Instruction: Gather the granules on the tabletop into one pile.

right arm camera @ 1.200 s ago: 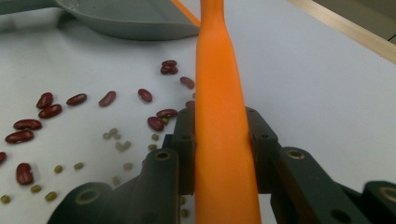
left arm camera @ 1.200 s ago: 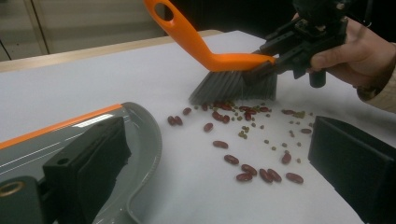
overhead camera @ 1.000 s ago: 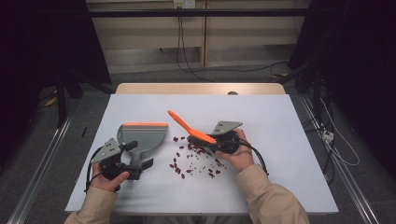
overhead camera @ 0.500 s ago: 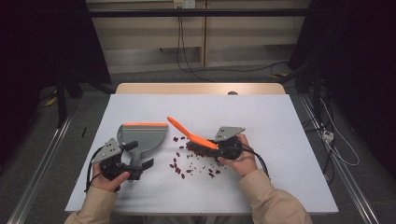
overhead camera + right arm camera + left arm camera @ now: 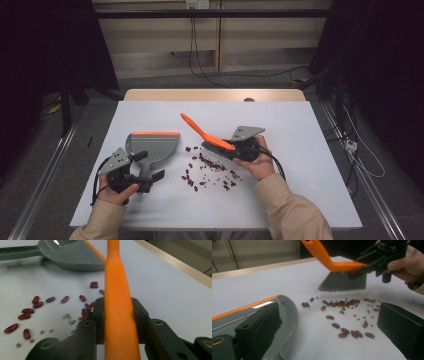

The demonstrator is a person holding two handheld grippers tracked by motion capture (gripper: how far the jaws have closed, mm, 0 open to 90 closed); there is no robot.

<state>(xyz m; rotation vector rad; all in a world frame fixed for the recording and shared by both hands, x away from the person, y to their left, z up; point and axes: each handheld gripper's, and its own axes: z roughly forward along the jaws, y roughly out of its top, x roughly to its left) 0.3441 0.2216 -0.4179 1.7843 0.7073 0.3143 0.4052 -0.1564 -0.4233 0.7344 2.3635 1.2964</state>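
A grey dustpan (image 5: 152, 145) with an orange front lip lies on the white table (image 5: 300, 130), left of a scatter of dark red beans (image 5: 210, 167) and small green ones. My left gripper (image 5: 150, 166) is open, one jaw resting by the dustpan's rim (image 5: 284, 312), the beans (image 5: 342, 315) lying ahead between the jaws. My right gripper (image 5: 225, 149) is shut on the orange handle of a hand brush (image 5: 207, 135). The grey bristles (image 5: 343, 282) hang just above the far edge of the beans. The handle (image 5: 117, 290) runs up between the right jaws.
The table's wooden far edge (image 5: 215, 95) is beyond the work. Cables trail from both grippers toward the person. Floor rails and loose cables lie on either side of the table.
The right gripper and brush have shifted only slightly above the beans. The left gripper and the dustpan have stayed put.
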